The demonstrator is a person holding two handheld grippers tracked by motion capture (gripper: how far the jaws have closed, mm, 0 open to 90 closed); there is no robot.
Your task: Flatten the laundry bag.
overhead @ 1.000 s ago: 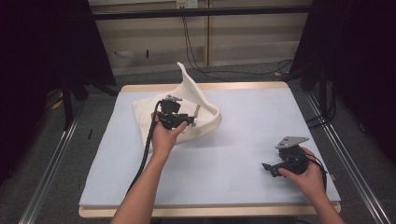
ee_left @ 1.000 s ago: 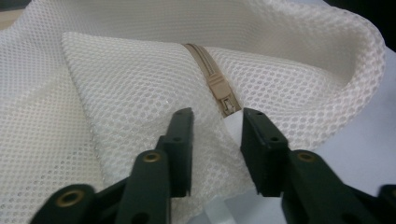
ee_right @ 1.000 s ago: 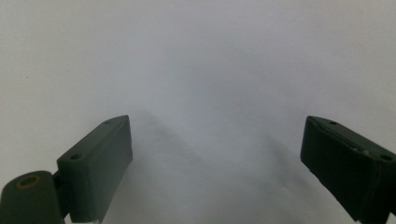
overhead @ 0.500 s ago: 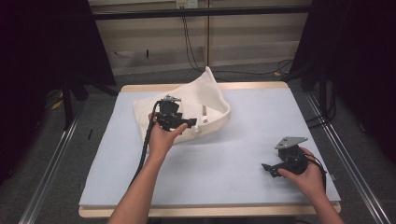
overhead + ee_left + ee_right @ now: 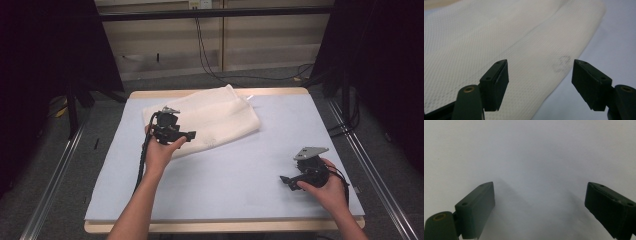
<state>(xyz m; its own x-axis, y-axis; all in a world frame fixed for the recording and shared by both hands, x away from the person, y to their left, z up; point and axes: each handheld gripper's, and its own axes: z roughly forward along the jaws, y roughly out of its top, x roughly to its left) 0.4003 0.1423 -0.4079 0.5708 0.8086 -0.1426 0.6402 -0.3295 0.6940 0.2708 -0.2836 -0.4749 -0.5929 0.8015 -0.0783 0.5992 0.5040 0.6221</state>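
**A:** Start at the left gripper [image 5: 189, 135]. How do its jaws stand?

**B:** Apart, with a wide gap. In the left gripper view the two black jaws rise on either side of the white cloth [image 5: 506, 50] and nothing sits between them; the pads press on nothing. They have just been opening, and the cloth is no longer in their hold.

**A:** And a second ago?

**B:** Then that gripper was over the cloth with one corner of the fabric standing up high behind it, like a raised flap. Half a second ago the flap was already curling over. Now it is down: the cloth [image 5: 210, 120] lies flat, folded over itself, on the far left part of the pale blue table cover [image 5: 240, 175]. The left hand [image 5: 160, 152] has also shifted a little toward the near edge of the cloth.

**A:** Where is the gripper against the cloth now?

**B:** Over its near edge. In the left gripper view the folded edge runs slantwise under the jaws, with a faint grey mark on the fabric near the right-hand jaw and bare blue cover beyond it.

**A:** The other one?

**B:** The right gripper [image 5: 284, 180] sits near the front right of the table, well apart from the cloth, in the same place as in both earlier frames. Its own view shows the jaws spread wide over bare cover [image 5: 531, 157], holding nothing.
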